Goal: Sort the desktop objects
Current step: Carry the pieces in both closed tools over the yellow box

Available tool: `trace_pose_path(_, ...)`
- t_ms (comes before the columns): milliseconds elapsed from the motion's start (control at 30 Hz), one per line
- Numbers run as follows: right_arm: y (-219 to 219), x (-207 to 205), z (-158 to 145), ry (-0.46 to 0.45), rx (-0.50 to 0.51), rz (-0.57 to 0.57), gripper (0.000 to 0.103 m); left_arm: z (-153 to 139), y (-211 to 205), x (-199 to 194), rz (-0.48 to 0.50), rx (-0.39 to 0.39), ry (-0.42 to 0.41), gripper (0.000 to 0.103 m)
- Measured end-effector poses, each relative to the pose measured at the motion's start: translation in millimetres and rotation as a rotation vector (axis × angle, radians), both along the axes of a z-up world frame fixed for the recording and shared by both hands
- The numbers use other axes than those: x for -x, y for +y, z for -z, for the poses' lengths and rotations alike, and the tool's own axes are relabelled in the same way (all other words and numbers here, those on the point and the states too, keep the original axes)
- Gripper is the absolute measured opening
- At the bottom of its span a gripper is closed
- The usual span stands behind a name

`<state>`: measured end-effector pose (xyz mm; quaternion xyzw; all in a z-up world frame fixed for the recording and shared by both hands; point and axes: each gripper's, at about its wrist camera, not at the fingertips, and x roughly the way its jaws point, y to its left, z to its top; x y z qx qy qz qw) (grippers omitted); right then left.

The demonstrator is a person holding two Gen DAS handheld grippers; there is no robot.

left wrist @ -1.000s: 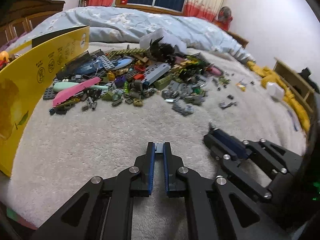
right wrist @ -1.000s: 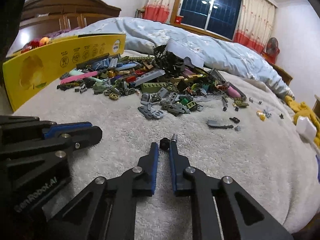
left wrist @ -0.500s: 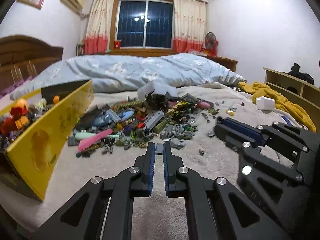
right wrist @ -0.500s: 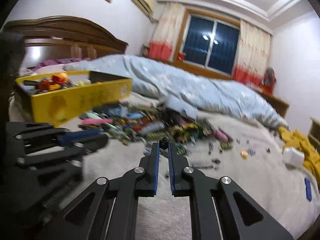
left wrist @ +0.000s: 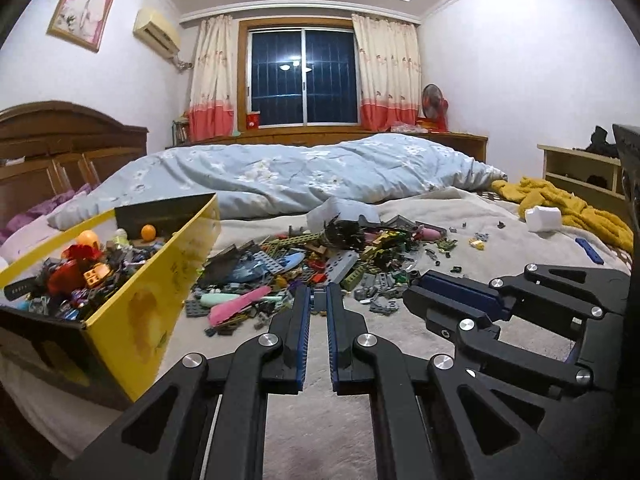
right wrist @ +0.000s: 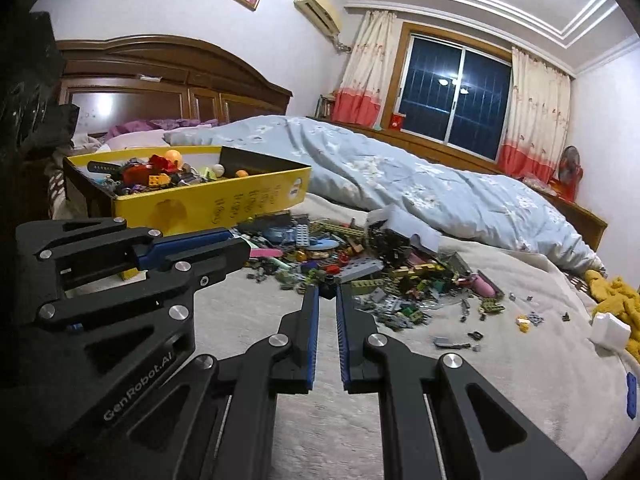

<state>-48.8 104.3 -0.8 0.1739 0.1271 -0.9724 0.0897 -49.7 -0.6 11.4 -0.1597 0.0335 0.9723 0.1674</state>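
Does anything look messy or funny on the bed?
Yes. A big heap of toy bricks is spilled over the blanket beside the yellow box, not in it. A few small bits lie scattered apart from the heap. The box sits tilted on the soft bed.

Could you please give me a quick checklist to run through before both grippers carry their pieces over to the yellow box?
1. Left gripper holds a small grey piece at its fingertips: ok.
2. Right gripper holds a small black piece at its fingertips: ok.
3. Yellow box is open at the top: ok.
4. Room left in the box: ok, though toys cover much of its floor.
5. Both grippers are lifted off the beige blanket: ok.
6. Grip firmness on either piece: cannot tell.
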Motion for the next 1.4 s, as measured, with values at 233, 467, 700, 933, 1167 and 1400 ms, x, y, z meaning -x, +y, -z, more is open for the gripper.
trace_pose_path(233,-16.0,-2.6,-5.6,0.005,0.047,-0.074,0.008,-2.8,-19.6,-4.9,-0.005,-0.036,-0.022,0.008)
trace_pose_path(467,-32.3,-3.9,-9.6,0.015,0.053,-0.117,0.008,-5.7,-32.5,-11.3,-0.035,-0.026,-0.001,0.008)
trace_pose_path(700,-48.1,0.8,-13.8,0.006,0.067,-0.169,0.008,-9.7,-52.1,-14.2,-0.092,-0.035,0.016,0.008)
trace_pose_path(933,-83.6,15.4,-35.3,0.040,0.080,-0.270,0.008,-28.5,-90.2,-9.7,-0.185,-0.043,0.073,0.008)
trace_pose_path(1167,-130.0,23.5,-46.7,0.106,0.033,-0.416,0.008,-35.3,-132.0,10.8,-0.306,-0.012,0.068,0.008)
trace_pose_path(1400,-164.8,74.1,-39.4,0.017,0.029,-0.473,0.008,-28.4,-158.2,43.3,-0.376,-0.030,-0.024,0.008)
